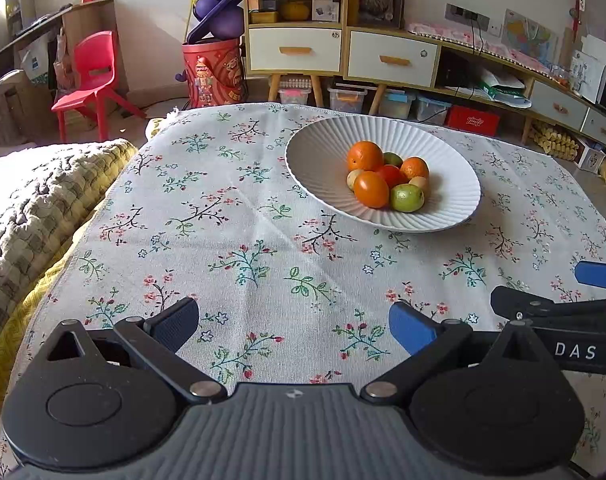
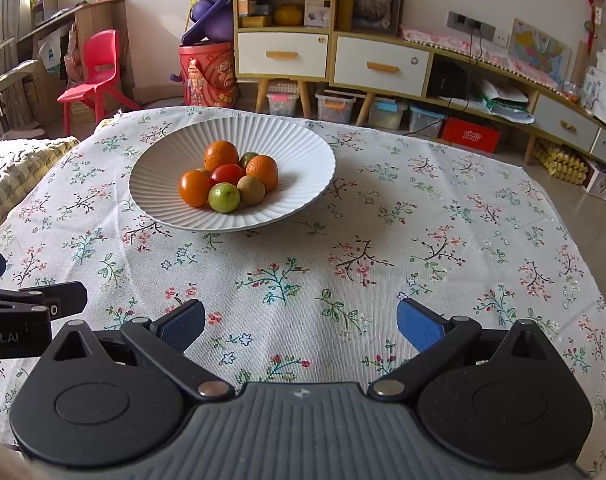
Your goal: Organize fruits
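A white ribbed bowl [image 1: 315, 160] [image 2: 167, 156] stands on the floral tablecloth and holds several fruits piled together: oranges [image 1: 365, 156] [image 2: 221, 155], a red tomato [image 1: 391, 175] [image 2: 227, 174], a green fruit [image 1: 407, 198] [image 2: 224, 197] and small brownish fruits [image 2: 251, 189]. My left gripper [image 1: 293, 326] is open and empty, low over the cloth near the table's front, well short of the bowl. My right gripper [image 2: 301, 328] is open and empty, also near the front, with the bowl ahead to its left. Each gripper shows at the edge of the other's view.
The floral tablecloth [image 1: 243, 248] [image 2: 423, 240] covers the table. A knitted blanket [image 1: 43, 200] lies at the table's left edge. Behind are a red chair [image 1: 91, 76], a red drum [image 1: 213, 72], cabinets [image 1: 343, 52] and floor boxes.
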Motion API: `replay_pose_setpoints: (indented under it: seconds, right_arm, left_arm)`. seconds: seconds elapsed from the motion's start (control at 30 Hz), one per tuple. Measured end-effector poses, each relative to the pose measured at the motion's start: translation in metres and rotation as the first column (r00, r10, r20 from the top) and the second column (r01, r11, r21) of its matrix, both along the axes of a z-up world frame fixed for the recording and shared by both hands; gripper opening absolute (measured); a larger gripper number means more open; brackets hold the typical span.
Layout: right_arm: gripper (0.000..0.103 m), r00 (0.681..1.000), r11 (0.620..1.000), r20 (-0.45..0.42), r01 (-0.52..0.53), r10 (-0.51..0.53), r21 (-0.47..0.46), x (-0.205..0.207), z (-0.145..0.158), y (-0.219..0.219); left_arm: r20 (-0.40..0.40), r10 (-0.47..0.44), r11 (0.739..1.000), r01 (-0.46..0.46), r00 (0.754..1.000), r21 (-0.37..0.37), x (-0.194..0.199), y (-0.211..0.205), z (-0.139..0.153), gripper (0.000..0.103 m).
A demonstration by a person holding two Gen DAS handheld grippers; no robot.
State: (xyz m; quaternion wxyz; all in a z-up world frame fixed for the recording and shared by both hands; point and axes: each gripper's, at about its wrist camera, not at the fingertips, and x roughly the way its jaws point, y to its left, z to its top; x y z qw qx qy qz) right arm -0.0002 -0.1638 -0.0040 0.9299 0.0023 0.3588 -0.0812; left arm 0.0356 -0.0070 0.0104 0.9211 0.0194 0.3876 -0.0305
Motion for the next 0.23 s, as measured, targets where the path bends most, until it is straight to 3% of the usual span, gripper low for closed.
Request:
replay_pose_setpoints:
  seconds: [0.23]
  right_arm:
    - [0.102, 1.0, 1.0, 0.001, 0.0, 0.0, 0.001, 0.0002, 0.0004, 0.0005]
  left_arm:
    - [-0.007, 0.004, 1.0, -0.004, 1.0, 0.022, 0.0005, -0.0015, -0.0012, 0.092]
